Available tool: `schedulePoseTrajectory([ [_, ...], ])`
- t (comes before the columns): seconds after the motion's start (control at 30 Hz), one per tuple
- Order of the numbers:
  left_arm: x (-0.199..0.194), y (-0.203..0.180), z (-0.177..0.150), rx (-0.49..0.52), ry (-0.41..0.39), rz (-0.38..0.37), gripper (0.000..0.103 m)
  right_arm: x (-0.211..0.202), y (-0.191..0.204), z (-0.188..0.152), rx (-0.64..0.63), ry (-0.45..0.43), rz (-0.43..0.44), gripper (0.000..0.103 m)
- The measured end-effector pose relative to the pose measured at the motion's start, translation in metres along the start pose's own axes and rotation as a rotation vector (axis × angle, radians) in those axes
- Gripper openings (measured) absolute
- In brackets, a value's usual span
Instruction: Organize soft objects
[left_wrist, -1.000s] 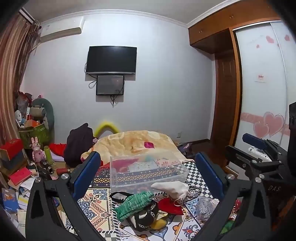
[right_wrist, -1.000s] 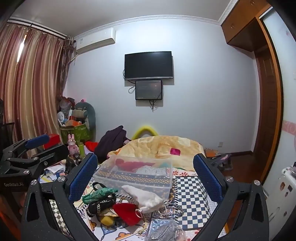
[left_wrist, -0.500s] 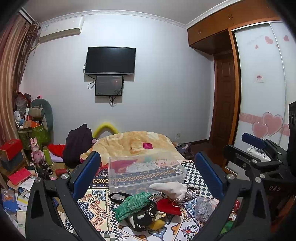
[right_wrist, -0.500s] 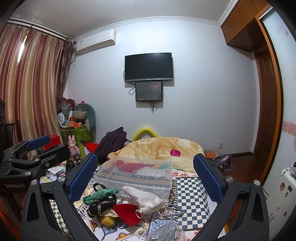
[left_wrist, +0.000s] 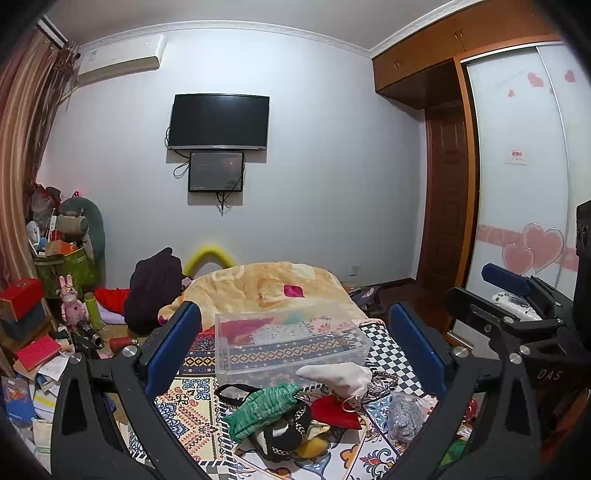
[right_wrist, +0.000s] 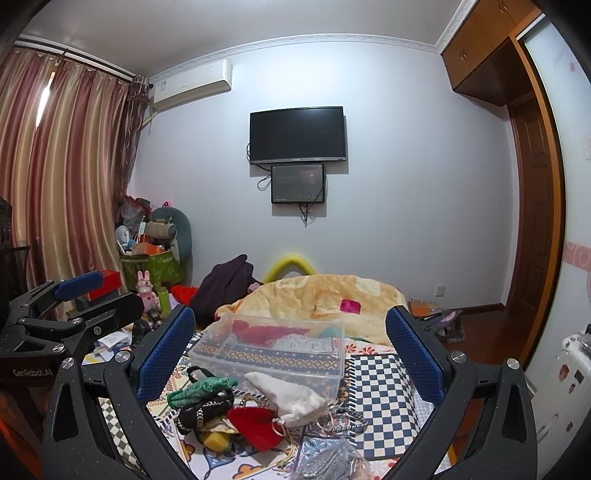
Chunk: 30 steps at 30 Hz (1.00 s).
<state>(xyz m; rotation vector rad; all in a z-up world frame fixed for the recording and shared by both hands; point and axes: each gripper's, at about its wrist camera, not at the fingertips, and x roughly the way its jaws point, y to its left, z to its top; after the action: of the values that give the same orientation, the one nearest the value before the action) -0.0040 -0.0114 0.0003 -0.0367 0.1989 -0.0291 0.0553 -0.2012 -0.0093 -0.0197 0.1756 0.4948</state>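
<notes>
Where black strap (left_wrist: 286, 430) piles, yellow item (left_wrist: 312, 446) half-hidden.

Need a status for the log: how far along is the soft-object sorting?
Partly done at most: the clear bin already holds some red and patterned fabric. In hand: nothing; left gripper and right gripper are both open above the pile. Left: green cloth, white pouch, red pouch and silver bag lie outside it.
</notes>
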Motion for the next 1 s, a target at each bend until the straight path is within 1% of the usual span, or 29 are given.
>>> schedulePoseTrajectory([
  [0.57, 0.0004, -0.0008, 0.0, -0.001, -0.001, 0.002, 0.103, -0.0012, 0.0013, 0.0018, -0.002, -0.005, 0.002, 0.103],
  [1.0, -0.0022, -0.0032, 0.0041, 0.001, -0.015, -0.012, 0.103, -0.0027, 0.0017, 0.0054, 0.0, -0.017, 0.004, 0.103],
])
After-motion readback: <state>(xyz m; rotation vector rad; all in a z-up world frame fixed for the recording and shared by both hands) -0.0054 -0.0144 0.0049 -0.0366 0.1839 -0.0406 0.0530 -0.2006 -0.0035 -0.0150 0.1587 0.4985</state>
